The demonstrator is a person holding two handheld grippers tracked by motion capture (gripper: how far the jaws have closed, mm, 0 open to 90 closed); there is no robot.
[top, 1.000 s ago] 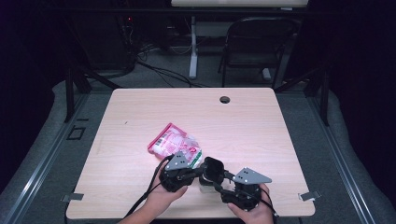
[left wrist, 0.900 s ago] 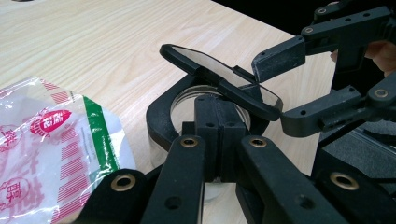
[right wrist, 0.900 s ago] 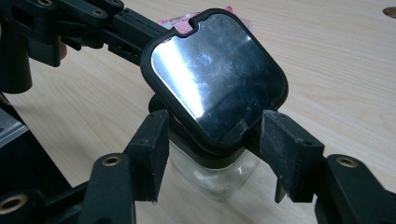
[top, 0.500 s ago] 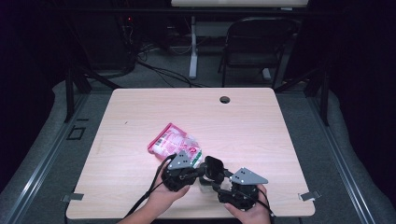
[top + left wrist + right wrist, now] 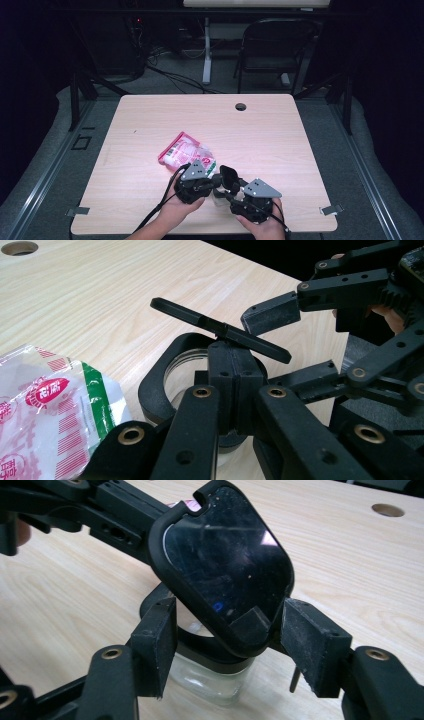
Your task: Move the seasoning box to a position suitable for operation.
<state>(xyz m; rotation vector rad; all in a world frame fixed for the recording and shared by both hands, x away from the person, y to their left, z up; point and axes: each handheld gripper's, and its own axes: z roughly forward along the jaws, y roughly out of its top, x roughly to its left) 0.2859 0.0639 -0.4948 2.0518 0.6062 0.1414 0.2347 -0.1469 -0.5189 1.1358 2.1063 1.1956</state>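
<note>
The jar (image 5: 210, 680), a small clear container with a black collar (image 5: 152, 390) and a hinged black lid (image 5: 225, 555), is stood on the tabletop (image 5: 280, 130) close to the near edge, between the two hands. A pink and white packet (image 5: 186, 152) is laid just beyond it, close to the collar on the left side.

The left tongs (image 5: 232, 375) are clenched, pads pressed together on what appears to be the collar's rim by the hinge, so the jar is steadied from that side. The lid is raised and tilted over the mouth. The right tongs (image 5: 227, 640) are spread to either side of the lid's free edge, one pad at each side of it. Whether those pads press on the lid or merely flank it cannot be told.

Several risks can be judged from here. If the lid is pushed further back with the collar pinched only at one thin spot, the jar could be twisted out of the left grip and tipped, since the clear body looks light and narrow. If the right pads are closed off-centre on the smooth lid, they may slip off its rounded corner and the lid could be snapped shut. A hard pull might also strain the hinge, or the jar could be dragged towards the near edge and knocked off.
</note>
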